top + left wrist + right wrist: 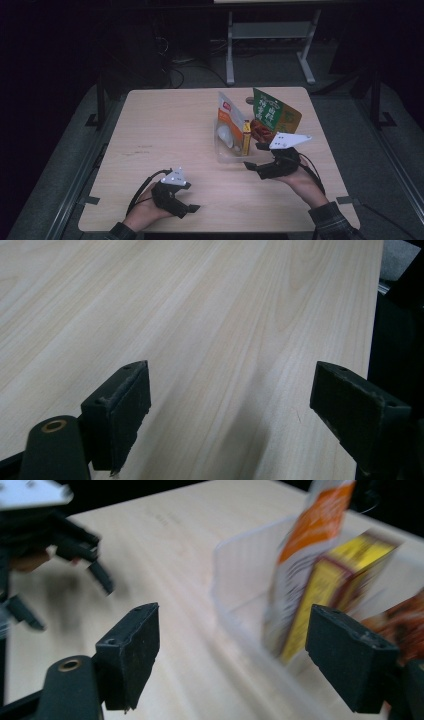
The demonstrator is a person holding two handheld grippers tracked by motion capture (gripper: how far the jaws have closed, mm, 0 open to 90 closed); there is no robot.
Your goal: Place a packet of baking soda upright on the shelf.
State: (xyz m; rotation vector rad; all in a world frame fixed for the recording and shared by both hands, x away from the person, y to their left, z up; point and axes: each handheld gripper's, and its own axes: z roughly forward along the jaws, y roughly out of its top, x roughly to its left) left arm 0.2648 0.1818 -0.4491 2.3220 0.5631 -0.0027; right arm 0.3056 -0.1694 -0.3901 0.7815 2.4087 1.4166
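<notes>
High view: our right claw (251,165), jaws apart and empty, sits just at 6 o'clock of the clear tray (218,150) holding upright snack packets (229,125). Our left claw (192,209), also apart and empty, rests well away at the tray's 7 o'clock.
</notes>
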